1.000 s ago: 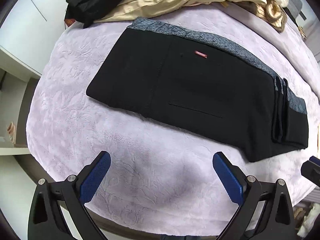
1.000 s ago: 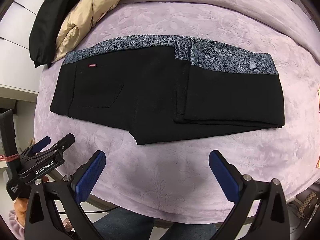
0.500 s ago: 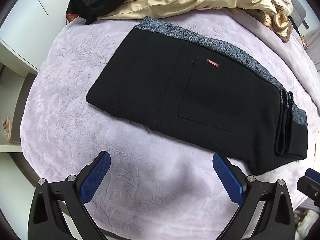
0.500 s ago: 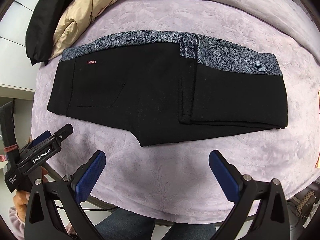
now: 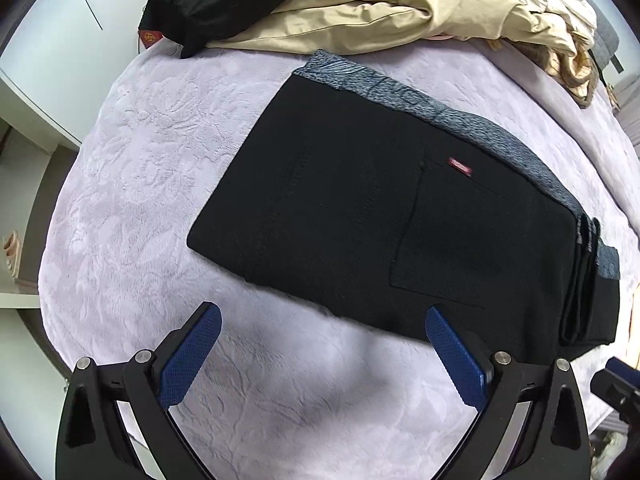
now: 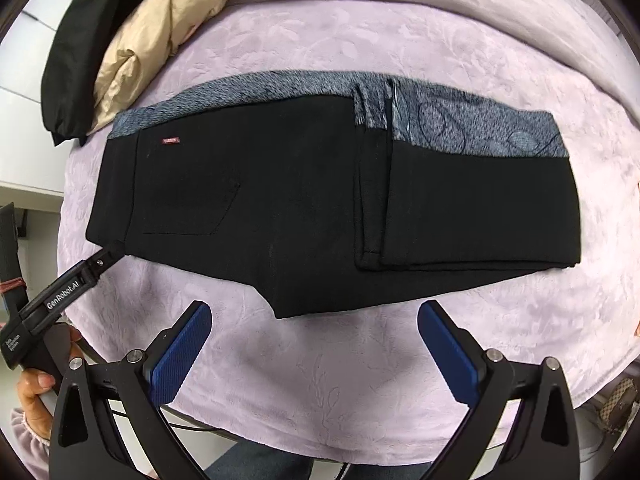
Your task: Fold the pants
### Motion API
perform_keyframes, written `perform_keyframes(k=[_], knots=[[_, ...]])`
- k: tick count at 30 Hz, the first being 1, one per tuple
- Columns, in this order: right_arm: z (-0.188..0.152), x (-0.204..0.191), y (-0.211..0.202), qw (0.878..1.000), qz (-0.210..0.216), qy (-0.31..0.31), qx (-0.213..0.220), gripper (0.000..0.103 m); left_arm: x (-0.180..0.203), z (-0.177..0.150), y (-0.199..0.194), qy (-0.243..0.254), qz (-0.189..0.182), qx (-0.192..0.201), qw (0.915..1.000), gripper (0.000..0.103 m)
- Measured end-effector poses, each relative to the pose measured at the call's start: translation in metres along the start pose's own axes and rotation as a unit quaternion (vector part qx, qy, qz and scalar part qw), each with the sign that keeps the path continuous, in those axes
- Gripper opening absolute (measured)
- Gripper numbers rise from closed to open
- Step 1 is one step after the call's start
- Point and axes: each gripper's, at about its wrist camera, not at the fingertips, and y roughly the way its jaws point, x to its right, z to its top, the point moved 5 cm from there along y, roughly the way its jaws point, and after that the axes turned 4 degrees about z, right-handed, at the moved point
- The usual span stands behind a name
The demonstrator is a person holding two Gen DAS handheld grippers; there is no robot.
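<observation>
The left claw (image 5: 322, 340) hangs with its blue-padded jaws spread wide, nothing between them. The right claw (image 6: 314, 338) is likewise spread and empty. In the right wrist view, the left claw reaches in from 8 o'clock, a hand (image 6: 34, 384) gripping its handle.

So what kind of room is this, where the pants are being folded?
Probably a bedroom: the black pants lie on a plush lilac bedspread, a beige jacket heaped behind, white cupboard doors beside.

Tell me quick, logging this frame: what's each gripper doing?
Left gripper: open, empty, near the pants.
Right gripper: open, empty.
</observation>
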Motion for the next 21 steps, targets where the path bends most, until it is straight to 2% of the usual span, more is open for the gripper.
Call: perform_keyframes(k=[4, 10, 16, 21], knots=[[0.000, -0.002, 0.012, 1.000, 0.004, -0.002, -0.005, 0.103, -0.004, 0.011, 0.010, -0.003, -0.001, 0.001, 1.0000, 0.103], [0.007, -0.010, 0.035, 1.000, 0.003, -0.017, -0.003, 0.103, -0.016, 0.023, 0.025, -0.033, -0.034, 0.003, 0.9989, 0.103], [0.020, -0.018, 0.063, 0.999, 0.005, -0.045, 0.013, 0.103, -0.042, 0.029, 0.041, -0.089, -0.108, 0.014, 0.9901, 0.103], [0.013, -0.024, 0.073, 0.996, -0.010, -0.091, 0.022, 0.103, -0.036, 0.030, 0.051, -0.091, -0.164, 0.016, 0.9822, 0.103]])
